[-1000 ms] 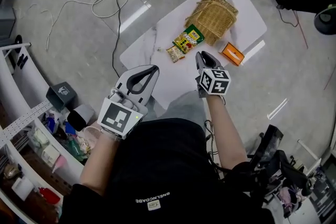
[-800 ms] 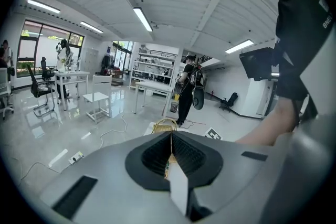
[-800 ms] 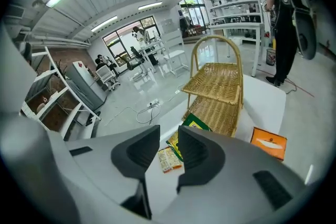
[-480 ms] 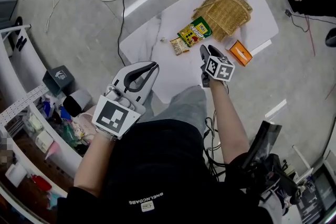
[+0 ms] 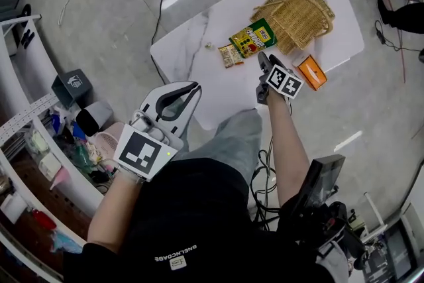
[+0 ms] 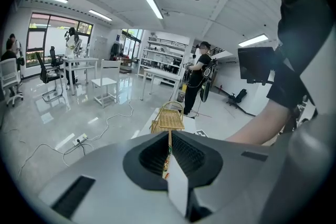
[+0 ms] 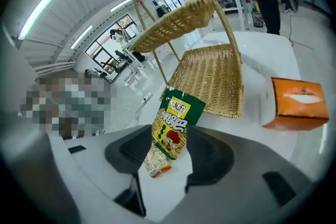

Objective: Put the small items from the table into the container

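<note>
In the head view the right claw is hanging over the desk just short of the green snack bag and small packet; in the left gripper view the left claw is idling shut and empty; in the right gripper view the jaws are opening wide with both packets just ahead and untouched, so centring on one before closing is looking wisest.

The near left part of the surface is bare and gives free passage. Farther right stand the wicker basket, the green snack bag and the small packet just before it, and the orange box near the edge.
</note>
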Tool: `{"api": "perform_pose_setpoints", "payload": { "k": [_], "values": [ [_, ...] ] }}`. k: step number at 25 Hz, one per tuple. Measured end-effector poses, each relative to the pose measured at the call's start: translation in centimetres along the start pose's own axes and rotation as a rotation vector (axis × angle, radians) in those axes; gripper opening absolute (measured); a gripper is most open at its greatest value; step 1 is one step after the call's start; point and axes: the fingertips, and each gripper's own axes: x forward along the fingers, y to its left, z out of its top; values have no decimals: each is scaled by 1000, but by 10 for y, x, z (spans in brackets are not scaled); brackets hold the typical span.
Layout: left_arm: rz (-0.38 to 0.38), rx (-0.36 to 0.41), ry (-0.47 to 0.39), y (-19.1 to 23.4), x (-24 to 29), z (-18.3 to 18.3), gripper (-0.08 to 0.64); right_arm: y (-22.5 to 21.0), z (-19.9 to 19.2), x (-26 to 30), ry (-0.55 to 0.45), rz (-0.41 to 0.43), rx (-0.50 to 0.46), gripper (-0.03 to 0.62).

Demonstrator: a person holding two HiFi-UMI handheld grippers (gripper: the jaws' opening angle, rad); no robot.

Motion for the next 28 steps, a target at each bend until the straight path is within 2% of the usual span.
{"api": "perform_pose_setpoints", "payload": {
  "k": [7,13,25,28],
  "values": [
    [19,-10,50,2,6,-28,6,-22,-14,30,-6,11,73,193],
    [33,-57,69,8,5,-41,6,-30,-12,53,-29,40,107,193],
    [42,-60,89,10,8,-57,5,-36,-15,72,-49,92,165,188],
    [45,-53,91,9,8,-57,5,-40,-14,71,-61,98,191,127]
  ]
}}
